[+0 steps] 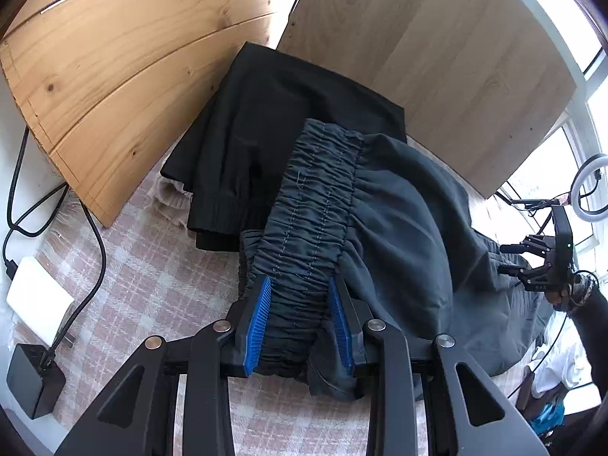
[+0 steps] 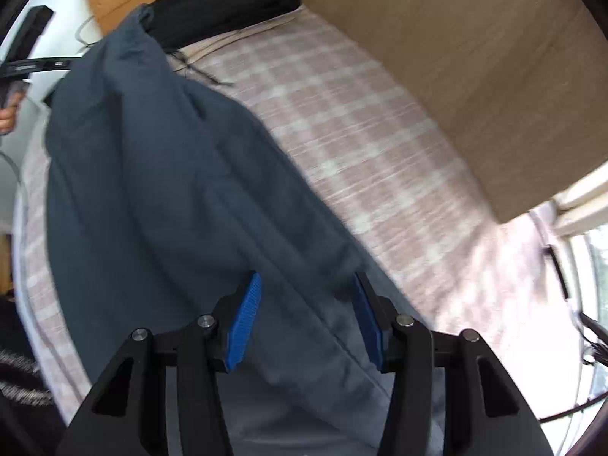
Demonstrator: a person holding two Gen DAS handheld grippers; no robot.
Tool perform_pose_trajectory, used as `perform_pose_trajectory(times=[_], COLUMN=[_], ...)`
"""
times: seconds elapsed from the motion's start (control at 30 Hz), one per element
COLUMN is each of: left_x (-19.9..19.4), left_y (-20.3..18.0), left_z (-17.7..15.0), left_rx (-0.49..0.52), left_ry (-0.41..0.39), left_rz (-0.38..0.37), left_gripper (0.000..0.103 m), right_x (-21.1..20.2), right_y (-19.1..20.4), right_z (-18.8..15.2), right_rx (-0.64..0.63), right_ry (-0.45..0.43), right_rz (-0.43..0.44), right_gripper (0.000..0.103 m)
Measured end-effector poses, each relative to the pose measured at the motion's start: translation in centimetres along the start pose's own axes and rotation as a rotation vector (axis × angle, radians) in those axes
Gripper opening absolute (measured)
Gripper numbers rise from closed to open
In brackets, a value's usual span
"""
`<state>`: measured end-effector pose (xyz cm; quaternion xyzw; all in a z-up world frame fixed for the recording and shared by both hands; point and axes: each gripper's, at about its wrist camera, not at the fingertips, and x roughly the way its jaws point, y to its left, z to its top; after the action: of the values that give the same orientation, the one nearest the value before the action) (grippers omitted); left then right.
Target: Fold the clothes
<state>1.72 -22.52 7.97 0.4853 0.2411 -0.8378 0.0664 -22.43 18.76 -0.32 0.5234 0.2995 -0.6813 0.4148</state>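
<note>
Two garments lie on the checked bedcover. A black garment sits folded into a compact rectangle at the head of the bed, against the wooden headboard — that piece already lies as the task wants it.

The grey trousers are the piece in hand. They stretch lengthwise between the two tools, lifted rather than flat, with the elastic waistband bunched at one end and overlapping the edge of the black garment.

The left gripper has the gathered waistband lying between its blue pads; the jaws stand moderately apart with fabric filling the gap, so it appears to be holding the waistband. The right gripper sits at the leg end of the trousers; its jaws stand fairly wide with cloth lying between them, and whether the pads actually pinch the cloth cannot be told.

Judgement: one piece lies folded; the grey trousers show no finished fold — they remain long and loosely draped.
</note>
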Motion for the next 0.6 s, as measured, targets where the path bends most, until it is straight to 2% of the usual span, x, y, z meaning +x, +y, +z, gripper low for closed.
perform_pose_trajectory(times=[0.1, 0.17, 0.2, 0.23, 0.33, 0.37, 0.4, 0.47, 0.5, 0.57, 0.6], left_x=[0.6, 1.1, 1.4, 1.3, 0.7, 0.6, 0.4, 0.0, -0.2, -0.6, -0.8], left_y=[-0.4, -0.5, -0.6, -0.6, -0.4, -0.3, -0.3, -0.1, -0.1, 0.0, 0.1], left_z=[0.2, 0.1, 0.1, 0.1, -0.1, -0.2, -0.2, -0.3, -0.4, -0.5, -0.6], left_rx=[-0.002, -0.001, 0.000, 0.000, -0.002, -0.003, -0.004, -0.005, -0.006, -0.008, -0.009], left_ry=[0.010, 0.016, 0.019, 0.016, -0.001, -0.007, -0.013, -0.025, -0.031, -0.043, -0.048], left_rz=[0.010, 0.015, 0.018, 0.018, 0.017, 0.016, 0.016, 0.015, 0.015, 0.014, 0.014], left_gripper=[0.029, 0.029, 0.029, 0.029, 0.029, 0.029, 0.029, 0.029, 0.029, 0.029, 0.029], right_x=[0.7, 0.8, 0.7, 0.5, -1.9, -2.3, -2.3, -1.8, -2.1, -3.8, -4.6], right_y=[0.5, 0.6, 0.5, 0.4, -0.6, -1.4, -2.5, -3.4, -3.2, -1.8, -0.7], right_z=[-0.2, -0.4, -0.4, -0.4, -0.2, 0.0, 0.1, 0.6, 1.2, 3.0, 4.2], right_rx=[-0.042, -0.051, -0.044, -0.033, 0.022, 0.054, 0.098, 0.097, 0.082, 0.051, 0.033], right_ry=[0.030, 0.031, 0.029, 0.026, -0.070, -0.078, -0.062, 0.006, 0.008, -0.054, -0.096], right_rz=[0.028, 0.025, 0.025, 0.025, 0.037, 0.011, -0.039, -0.162, -0.181, -0.144, -0.103], right_gripper=[0.048, 0.028, 0.005, 0.003, 0.002, 0.002, 0.003, 0.006, 0.006, 0.009, 0.022])
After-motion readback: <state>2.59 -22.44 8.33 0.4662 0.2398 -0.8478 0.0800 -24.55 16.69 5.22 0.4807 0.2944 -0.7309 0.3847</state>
